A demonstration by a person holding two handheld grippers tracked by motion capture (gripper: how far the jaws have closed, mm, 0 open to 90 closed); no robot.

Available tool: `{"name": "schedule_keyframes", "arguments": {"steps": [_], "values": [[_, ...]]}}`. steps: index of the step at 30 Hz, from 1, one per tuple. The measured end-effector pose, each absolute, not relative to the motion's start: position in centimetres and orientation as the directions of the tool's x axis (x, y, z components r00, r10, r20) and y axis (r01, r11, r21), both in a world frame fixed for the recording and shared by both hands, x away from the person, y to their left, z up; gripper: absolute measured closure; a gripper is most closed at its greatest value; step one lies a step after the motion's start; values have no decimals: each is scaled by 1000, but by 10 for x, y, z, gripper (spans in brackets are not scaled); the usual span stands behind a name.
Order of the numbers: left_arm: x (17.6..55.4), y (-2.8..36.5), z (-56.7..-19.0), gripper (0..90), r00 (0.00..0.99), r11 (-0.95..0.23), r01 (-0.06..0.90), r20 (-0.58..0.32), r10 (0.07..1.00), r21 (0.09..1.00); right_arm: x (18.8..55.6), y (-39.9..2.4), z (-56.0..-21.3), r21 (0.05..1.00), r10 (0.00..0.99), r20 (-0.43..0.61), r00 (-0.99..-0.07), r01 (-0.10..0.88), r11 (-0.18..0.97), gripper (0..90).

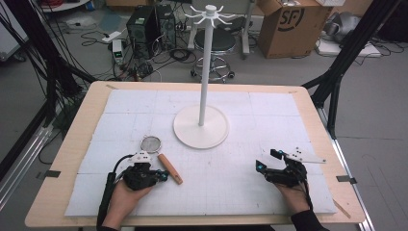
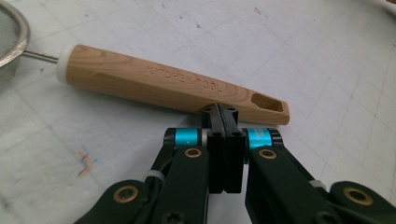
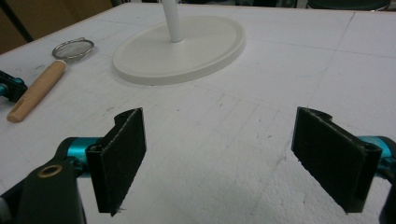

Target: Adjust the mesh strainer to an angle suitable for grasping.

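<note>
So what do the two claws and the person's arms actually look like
Both are black, jointed tools with turquoise bands near the tips and brass-coloured pivot rings. The left claw has narrow black jaws; a thick black cable trails from it, and a pale three-cornered plate sits on top. The right claw has flat, dark, padded jaws and carries a similar plate. A dark sleeve covers the right forearm.

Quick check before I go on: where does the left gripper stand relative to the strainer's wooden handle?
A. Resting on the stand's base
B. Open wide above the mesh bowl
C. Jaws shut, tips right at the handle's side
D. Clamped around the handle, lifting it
C: the left gripper has its jaws pressed together with nothing between them, their tips at the side of the wooden handle, which lies flat on the table.
</note>
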State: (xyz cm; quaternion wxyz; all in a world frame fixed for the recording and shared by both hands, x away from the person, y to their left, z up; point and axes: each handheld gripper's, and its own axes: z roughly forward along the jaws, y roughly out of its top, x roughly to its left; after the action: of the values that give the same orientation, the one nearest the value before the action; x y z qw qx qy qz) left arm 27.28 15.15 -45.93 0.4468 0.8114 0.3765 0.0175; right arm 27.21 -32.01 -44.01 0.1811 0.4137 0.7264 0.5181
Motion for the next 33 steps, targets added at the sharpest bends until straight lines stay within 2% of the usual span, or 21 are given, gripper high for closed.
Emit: {"name": "schedule_keyframes", "arguments": {"steps": [4,15,17,27,33], "values": [[280,147,-460,900,721,-321,607,-334,608,727,272,-320,-440,902,789,164,-592,414,123,171],[290,130,-460,900,745,-350,594,-331,579,725,272,-320,-440,904,786,160,-598,409,127,171],[295,128,-460,900,733,-336,619,-368,573,710,272,-320,-440,903,786,163,-596,411,125,171],[309,115,-461,900,734,-341,636,-406,545,692,273,-319,-441,902,788,153,-596,410,135,171],[315,101,-461,900,739,-346,627,-391,548,698,273,-319,-441,901,788,153,-596,413,137,171]]}}
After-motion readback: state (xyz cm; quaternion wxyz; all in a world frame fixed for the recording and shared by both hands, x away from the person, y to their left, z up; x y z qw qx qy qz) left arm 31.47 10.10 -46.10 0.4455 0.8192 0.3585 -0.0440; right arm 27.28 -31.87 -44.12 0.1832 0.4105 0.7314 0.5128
